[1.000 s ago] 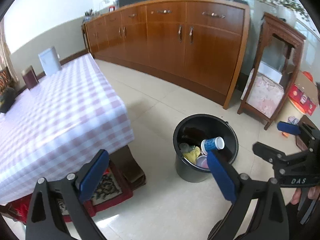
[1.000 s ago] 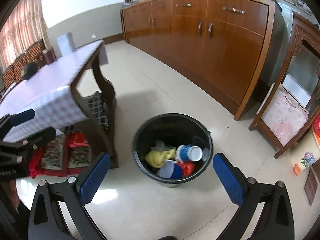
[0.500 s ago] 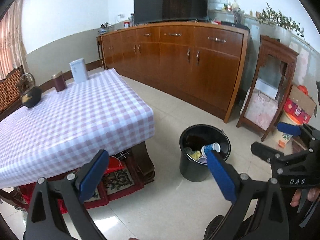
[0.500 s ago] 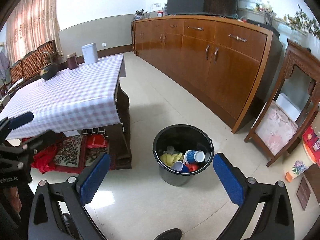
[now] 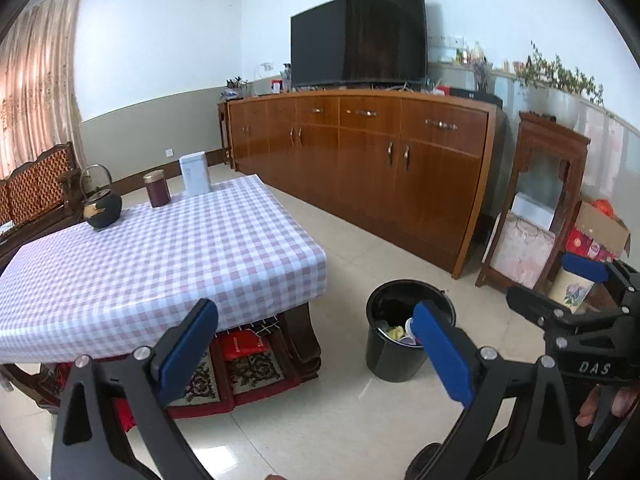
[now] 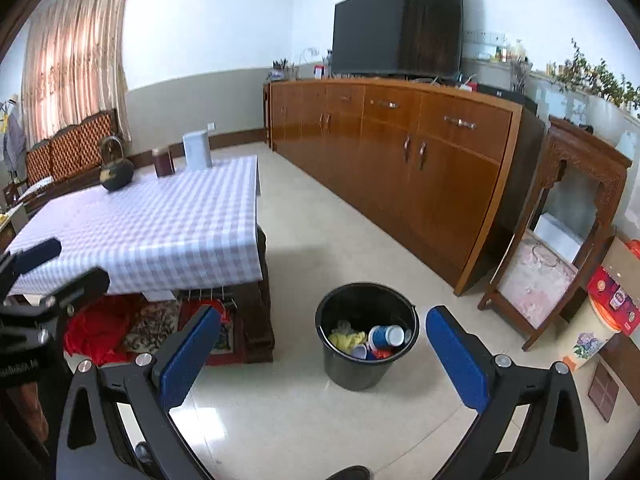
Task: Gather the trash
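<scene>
1. Left wrist view: the black trash bucket stands on the tiled floor beside the corner of the checked table; yellow and white scraps show inside, partly hidden behind a blue pad. The left gripper is spread wide and holds nothing. The right gripper shows at the right edge, also spread.
2. Right wrist view: the bucket holds a blue-and-white cup, a yellow wad and red bits. The right gripper gapes apart, empty. A wooden sideboard and a dark kettle on the table lie beyond.
</scene>
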Available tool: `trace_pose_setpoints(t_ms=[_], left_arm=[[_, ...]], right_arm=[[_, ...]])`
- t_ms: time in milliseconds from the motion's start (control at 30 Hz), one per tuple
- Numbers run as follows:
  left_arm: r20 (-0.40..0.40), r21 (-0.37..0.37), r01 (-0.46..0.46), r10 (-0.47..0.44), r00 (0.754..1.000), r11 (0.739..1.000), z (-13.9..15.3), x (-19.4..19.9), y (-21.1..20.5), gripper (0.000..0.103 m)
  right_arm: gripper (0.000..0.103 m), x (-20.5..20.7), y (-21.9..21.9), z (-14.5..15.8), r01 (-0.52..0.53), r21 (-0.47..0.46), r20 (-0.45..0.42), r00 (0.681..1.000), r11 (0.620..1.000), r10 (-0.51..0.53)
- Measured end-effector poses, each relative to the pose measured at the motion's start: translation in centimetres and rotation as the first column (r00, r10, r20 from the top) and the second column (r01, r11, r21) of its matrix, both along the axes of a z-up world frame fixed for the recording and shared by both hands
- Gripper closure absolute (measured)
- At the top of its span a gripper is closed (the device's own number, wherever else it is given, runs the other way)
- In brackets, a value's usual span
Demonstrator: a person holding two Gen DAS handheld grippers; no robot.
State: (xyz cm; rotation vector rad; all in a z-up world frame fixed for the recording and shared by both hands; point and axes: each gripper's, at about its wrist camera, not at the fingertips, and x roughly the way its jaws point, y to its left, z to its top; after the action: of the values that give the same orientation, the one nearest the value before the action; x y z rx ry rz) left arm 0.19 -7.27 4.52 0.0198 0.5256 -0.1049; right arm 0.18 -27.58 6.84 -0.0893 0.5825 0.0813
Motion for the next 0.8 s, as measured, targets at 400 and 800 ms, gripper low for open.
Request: trace_pose_setpoints(t_ms=[400, 800], left_arm=[[0.050, -0.002, -0.003, 0.003, 0.999, 1.000, 1.7, -0.9, 0.4, 0.003], [0.045, 0.010, 0.018, -0.018, 0.999, 1.000, 1.8, -1.1, 0.2, 0.003]], right_arm=[[0.000, -1.2, -1.0, 2.0, 0.042, 0.008, 0.064, 0.997, 0.999, -0.042], [0.000, -1.4, -1.3, 2.3, 0.052, 0.004, 0.079, 0.995, 0.999, -0.052]])
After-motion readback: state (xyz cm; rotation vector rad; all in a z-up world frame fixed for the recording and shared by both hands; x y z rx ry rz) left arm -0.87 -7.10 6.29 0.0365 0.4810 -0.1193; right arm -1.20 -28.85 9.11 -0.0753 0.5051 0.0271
